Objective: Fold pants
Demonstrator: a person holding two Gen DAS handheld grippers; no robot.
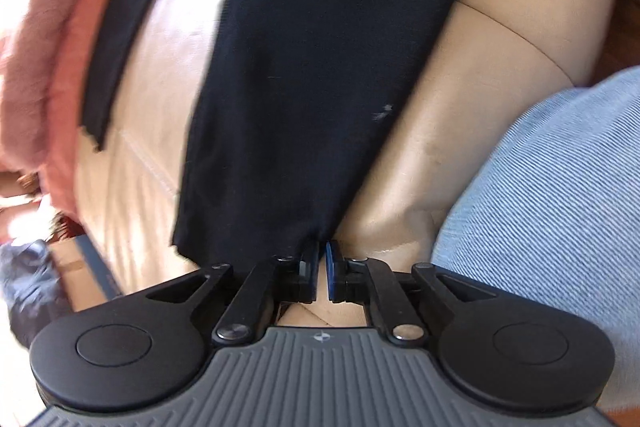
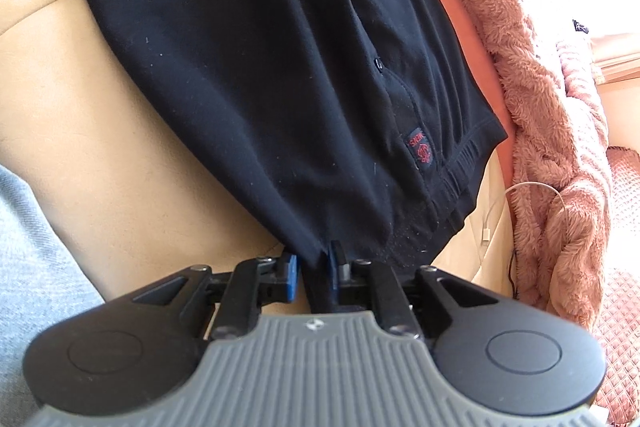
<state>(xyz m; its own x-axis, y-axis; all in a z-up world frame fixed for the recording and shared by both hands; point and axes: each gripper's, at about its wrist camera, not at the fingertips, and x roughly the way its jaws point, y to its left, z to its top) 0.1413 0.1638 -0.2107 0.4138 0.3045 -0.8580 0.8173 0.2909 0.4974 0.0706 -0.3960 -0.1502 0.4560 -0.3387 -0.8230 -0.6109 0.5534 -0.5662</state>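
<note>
Black pants (image 2: 280,67), spread flat on tan couch (image 2: 100,147)

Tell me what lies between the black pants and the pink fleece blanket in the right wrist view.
A white cable on bare tan sofa, right wrist view.

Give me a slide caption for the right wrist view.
Right gripper pinching black pants at the waistband end.

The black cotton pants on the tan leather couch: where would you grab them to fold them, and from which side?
Grip the black cotton pants at their near edge, coming from the front of the tan leather couch. That edge lies free; both the left gripper and right gripper pinch it there, at leg end and waistband.
</note>
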